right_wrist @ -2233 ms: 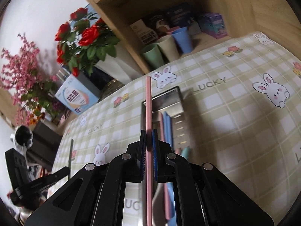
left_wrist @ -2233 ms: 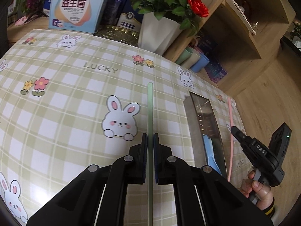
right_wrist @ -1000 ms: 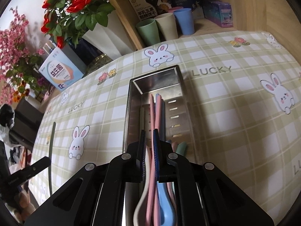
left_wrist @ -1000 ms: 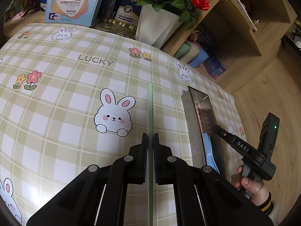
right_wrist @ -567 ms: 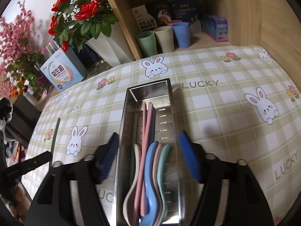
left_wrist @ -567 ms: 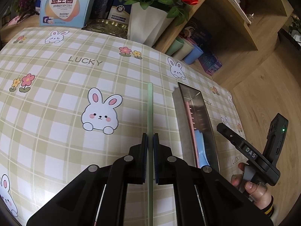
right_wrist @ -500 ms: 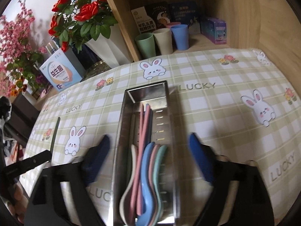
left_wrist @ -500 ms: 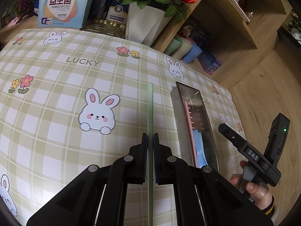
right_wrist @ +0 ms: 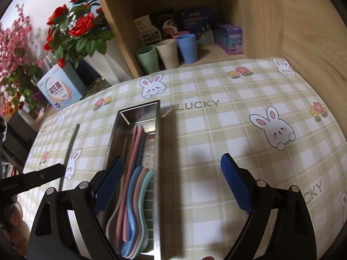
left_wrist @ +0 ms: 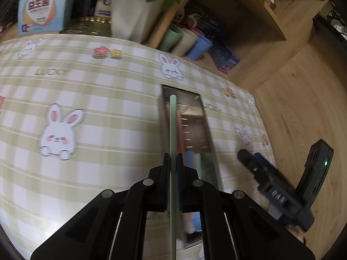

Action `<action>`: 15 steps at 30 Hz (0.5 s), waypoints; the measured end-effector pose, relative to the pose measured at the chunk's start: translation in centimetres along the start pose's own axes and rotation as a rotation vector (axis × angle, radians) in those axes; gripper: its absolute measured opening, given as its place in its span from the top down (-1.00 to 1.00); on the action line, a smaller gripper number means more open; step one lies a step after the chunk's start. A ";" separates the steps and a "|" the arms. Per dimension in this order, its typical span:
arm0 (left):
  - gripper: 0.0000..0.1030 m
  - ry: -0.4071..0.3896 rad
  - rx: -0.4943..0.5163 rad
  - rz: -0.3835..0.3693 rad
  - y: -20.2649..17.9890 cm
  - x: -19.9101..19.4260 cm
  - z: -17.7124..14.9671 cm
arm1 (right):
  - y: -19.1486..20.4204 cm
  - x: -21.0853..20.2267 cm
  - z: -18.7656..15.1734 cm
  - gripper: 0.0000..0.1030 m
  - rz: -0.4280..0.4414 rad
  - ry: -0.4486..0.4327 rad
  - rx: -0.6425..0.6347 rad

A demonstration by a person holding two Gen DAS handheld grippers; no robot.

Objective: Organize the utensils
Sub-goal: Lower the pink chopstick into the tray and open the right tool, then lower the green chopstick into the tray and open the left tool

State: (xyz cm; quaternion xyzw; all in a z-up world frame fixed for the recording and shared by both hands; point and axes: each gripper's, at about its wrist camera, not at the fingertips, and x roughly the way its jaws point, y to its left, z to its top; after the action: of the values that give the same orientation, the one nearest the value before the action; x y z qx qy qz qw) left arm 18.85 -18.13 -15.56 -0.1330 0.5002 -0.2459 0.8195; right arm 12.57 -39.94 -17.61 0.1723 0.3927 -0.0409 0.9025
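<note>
Tray: steel utensil tray [right_wrist: 156, 147] on the checked tablecloth [right_wrist: 216, 143], holding pastel spoons [right_wrist: 138, 195].
Left gripper [left_wrist: 173, 169]: pinching a green stick utensil [left_wrist: 173, 130], its tip over the tray's far end.
Right gripper [right_wrist: 171, 186]: spread wide, empty, over the tray's near right side.
Cups [right_wrist: 167, 53]: beyond the tray, on the wooden shelf.

Spoons [right_wrist: 134, 205] lie in tray [right_wrist: 156, 151], cups [right_wrist: 167, 53] behind

My blue-padded black right gripper [right_wrist: 172, 181] hovers over pink, blue and green spoons [right_wrist: 134, 197] in the shiny steel tray [right_wrist: 156, 173], on green-checked bunny tablecloth [right_wrist: 227, 134].
</note>
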 end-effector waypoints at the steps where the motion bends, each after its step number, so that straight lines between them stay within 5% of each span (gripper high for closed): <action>1: 0.89 0.006 -0.003 -0.004 -0.3 0.4 0.1 | -0.2 0.0 0.0 -0.69 0.001 -0.001 0.003; 15: 0.89 0.012 -0.110 -0.008 -1.8 6.2 1.9 | -2.5 -0.1 -0.2 -0.69 -0.009 -0.005 0.054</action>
State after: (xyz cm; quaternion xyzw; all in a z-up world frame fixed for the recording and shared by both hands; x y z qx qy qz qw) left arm 22.34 -23.05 -18.50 -0.1784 0.5172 -0.2223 0.8070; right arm 11.79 -42.20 -18.38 0.1946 0.3899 -0.0557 0.8983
